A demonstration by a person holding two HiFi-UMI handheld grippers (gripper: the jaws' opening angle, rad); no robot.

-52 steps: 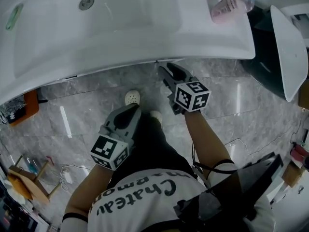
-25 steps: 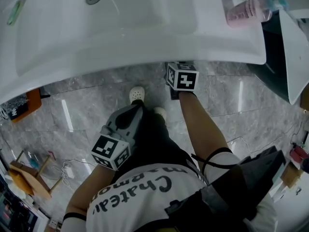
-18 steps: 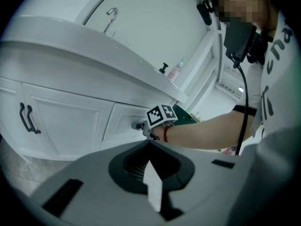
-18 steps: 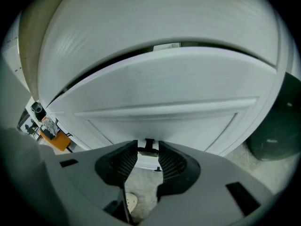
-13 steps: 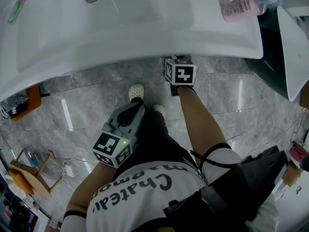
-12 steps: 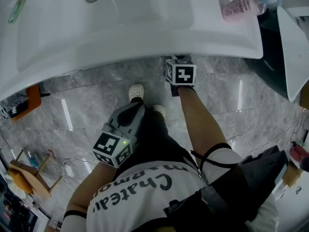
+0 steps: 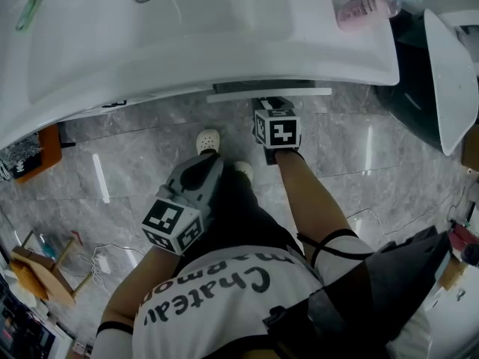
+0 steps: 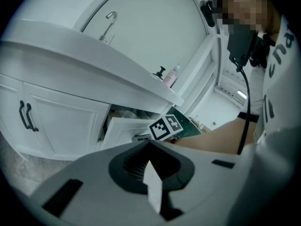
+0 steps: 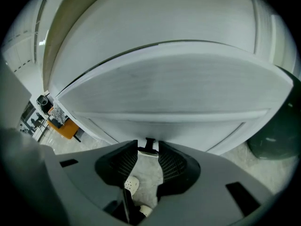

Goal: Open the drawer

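Drawer (image 7: 269, 92) is standing partly pulled out from under the white sink counter (image 7: 224, 51), its front edge sticking out past the counter's rim. The right gripper (image 9: 148, 149) is gripping the drawer's small dark handle (image 9: 150, 142). Its jaws have just been closing, with the handle between them. The left gripper (image 7: 203, 167) is hanging lower and well apart from the drawer, above the grey floor (image 7: 127, 170), with its jaws together on nothing.

The head view looks steeply down from above onto the washbasin (image 7: 187, 43) and floor (image 7: 150, 163). The left gripper view sits low, facing up along the cabinet (image 8: 61, 121); both catch the drawer (image 8: 123, 128) and the right gripper's marker cube (image 7: 277, 129). The right gripper view faces the drawer's handle (image 9: 149, 145) closely.
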